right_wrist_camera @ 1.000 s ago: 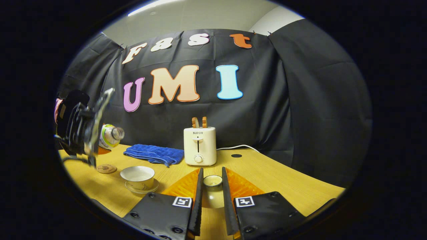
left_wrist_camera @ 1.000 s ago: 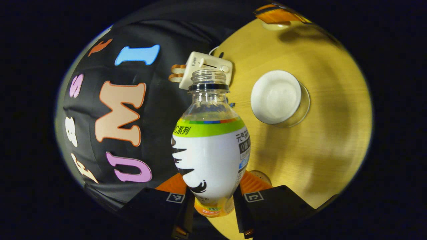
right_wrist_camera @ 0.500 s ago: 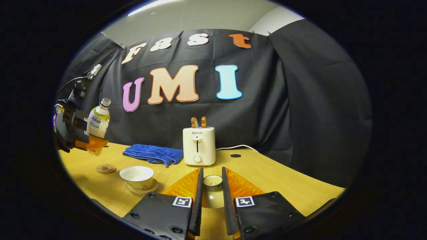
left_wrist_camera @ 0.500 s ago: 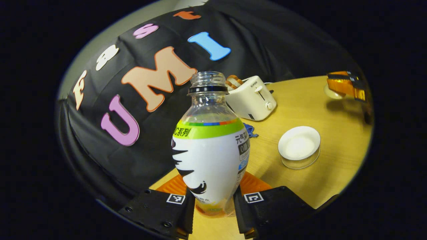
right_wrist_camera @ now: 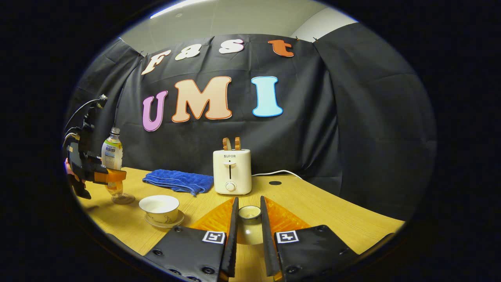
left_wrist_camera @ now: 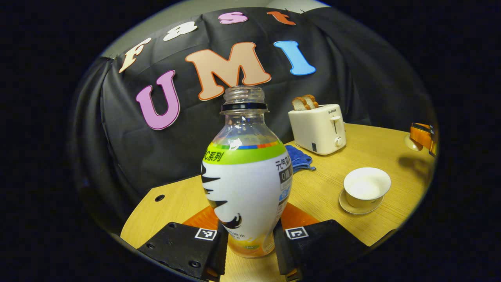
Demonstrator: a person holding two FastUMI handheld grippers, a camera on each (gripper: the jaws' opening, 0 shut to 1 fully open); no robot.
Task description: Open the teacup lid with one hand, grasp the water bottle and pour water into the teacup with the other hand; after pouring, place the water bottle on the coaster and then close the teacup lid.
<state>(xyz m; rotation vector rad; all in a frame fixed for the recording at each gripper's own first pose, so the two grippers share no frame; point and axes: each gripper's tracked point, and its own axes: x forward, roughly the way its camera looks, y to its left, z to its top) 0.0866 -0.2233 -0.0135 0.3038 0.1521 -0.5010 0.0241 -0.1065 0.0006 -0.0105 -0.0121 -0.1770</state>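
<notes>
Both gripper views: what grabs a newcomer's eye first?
The bottle, upright and uncapped, front and centre in the left gripper view, clamped low between the left gripper; the right gripper view shows it standing on the coaster at the table's left end. Next, the open teacup on its saucer near that coaster, and the lid held between the right gripper. Behind stands the toaster with bread up.

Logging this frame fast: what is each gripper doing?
Left gripper: shut on the water bottle.
Right gripper: shut on the teacup lid.
</notes>
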